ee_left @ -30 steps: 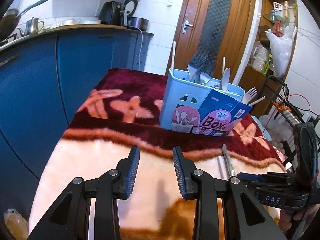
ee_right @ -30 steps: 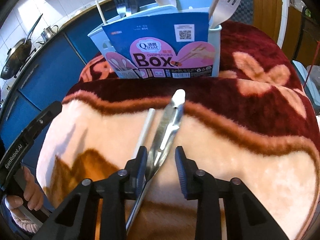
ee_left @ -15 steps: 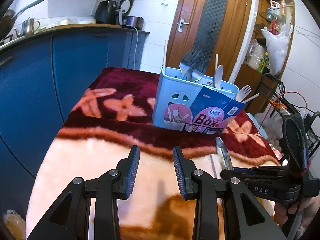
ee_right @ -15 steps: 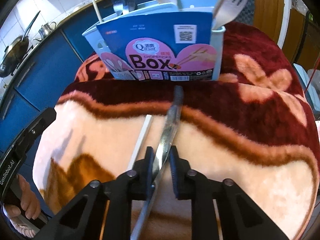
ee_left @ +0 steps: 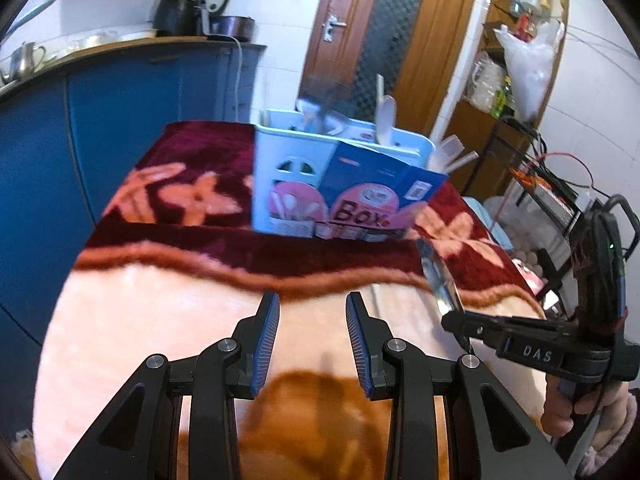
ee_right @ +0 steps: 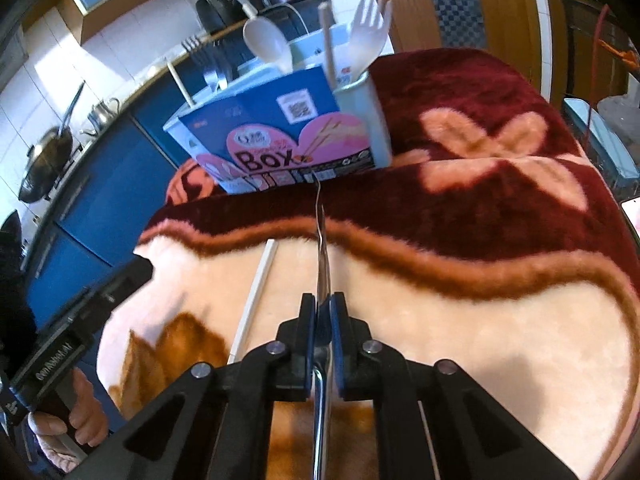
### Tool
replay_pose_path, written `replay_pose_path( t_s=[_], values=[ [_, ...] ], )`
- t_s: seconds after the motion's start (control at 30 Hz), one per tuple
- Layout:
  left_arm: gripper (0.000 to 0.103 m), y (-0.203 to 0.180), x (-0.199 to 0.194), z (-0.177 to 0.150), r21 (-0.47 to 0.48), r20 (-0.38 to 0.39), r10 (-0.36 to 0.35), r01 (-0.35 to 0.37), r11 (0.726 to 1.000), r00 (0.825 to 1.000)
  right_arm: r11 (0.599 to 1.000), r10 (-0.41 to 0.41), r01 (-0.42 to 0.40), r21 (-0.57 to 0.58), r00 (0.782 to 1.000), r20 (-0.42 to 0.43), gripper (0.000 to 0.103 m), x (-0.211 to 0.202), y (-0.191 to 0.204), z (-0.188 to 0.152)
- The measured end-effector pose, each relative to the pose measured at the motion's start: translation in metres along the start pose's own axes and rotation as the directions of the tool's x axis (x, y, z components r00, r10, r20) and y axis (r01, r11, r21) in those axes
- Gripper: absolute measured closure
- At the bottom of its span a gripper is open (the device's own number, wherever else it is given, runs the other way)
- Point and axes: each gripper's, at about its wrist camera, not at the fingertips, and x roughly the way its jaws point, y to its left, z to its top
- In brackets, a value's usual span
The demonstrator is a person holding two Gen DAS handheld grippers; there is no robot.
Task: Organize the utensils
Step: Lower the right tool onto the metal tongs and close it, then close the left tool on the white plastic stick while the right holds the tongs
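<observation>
Our right gripper (ee_right: 320, 320) has just closed on the knife (ee_right: 322, 240), near the box (ee_right: 280, 136); left gripper (ee_left: 312, 336) half open, empty. We lift level, blade clear of the blanket (ee_right: 480, 320).

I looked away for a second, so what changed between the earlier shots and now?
The right gripper has just been closing and now clamps the metal knife, lifted and turned edge-on. The left gripper remains open and empty; the white stick and utensil box stayed put.
</observation>
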Motion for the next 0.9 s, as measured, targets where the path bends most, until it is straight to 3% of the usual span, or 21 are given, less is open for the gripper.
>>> replay_pose_path(
  t_s=[0.27, 0.47, 0.67, 0.8, 0.9],
  values=[
    [0.068, -0.027, 0.022, 0.000, 0.043, -0.127, -0.061, 0.067, 0.997, 0.990, 0.999, 0.052, -0.052, -0.003, 0.995, 0.089, 0.094, -0.022, -0.006, -0.005],
    [0.068, -0.041, 0.045, 0.006, 0.079, -0.225, -0.050, 0.069, 0.994, 0.973, 0.996, 0.093, -0.093, -0.003, 0.988, 0.126, 0.094, -0.031, -0.014, -0.007],
    [0.068, -0.053, 0.069, 0.016, 0.095, -0.336, -0.072, 0.110, 0.989, 0.939, 0.994, 0.113, -0.114, -0.003, 0.983, 0.147, 0.094, -0.036, -0.021, -0.009],
    [0.079, -0.060, 0.082, 0.021, 0.106, -0.393, -0.067, 0.117, 0.987, 0.917, 0.992, 0.125, -0.126, -0.004, 0.980, 0.157, 0.094, -0.038, -0.023, -0.009],
    [0.083, -0.062, 0.097, 0.024, 0.091, -0.454, -0.061, 0.115, 0.989, 0.889, 0.991, 0.134, -0.136, -0.002, 0.978, 0.162, 0.094, -0.038, -0.025, -0.009]
  ],
)
